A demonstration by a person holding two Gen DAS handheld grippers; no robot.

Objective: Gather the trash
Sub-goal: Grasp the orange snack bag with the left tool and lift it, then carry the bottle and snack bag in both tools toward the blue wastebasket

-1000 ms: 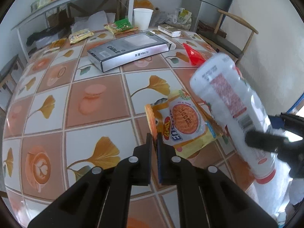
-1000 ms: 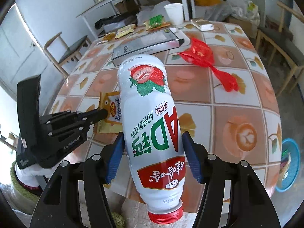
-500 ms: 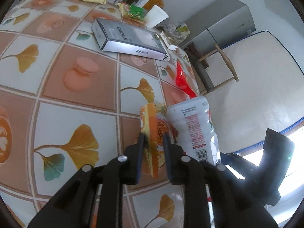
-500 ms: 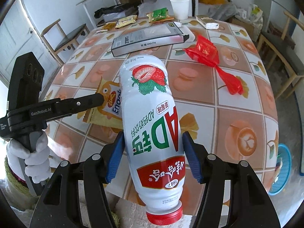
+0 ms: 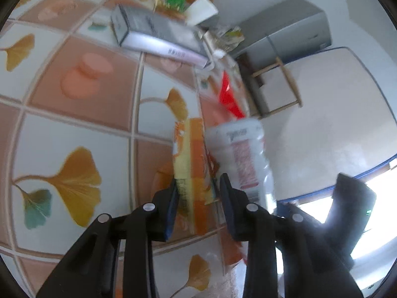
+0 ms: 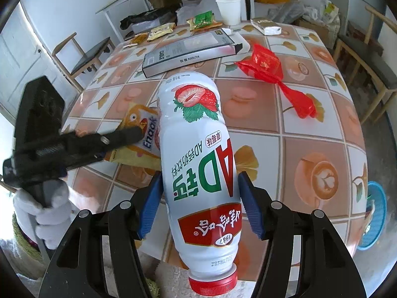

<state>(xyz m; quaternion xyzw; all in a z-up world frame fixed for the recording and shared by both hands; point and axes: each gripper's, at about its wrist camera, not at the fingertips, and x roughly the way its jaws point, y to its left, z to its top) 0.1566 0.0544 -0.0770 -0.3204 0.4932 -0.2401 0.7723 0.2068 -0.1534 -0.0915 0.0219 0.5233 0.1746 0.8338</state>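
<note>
A tabletop (image 6: pixel 250 114) with an orange-and-white ginkgo-leaf tile pattern fills the scene, wooden chairs (image 6: pixel 82 57) standing at its left and right (image 6: pixel 364 59) sides.

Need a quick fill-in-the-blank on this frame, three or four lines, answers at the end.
1. The right tongs clamp a white bottle whose cap is coloured ____.
2. The fruit printed on the bottle is a ____.
3. The snack packet sits between the ____ tongs, which are opening.
4. The paper cup on the table stands ____.

Answers: red; strawberry; left; upright
</note>
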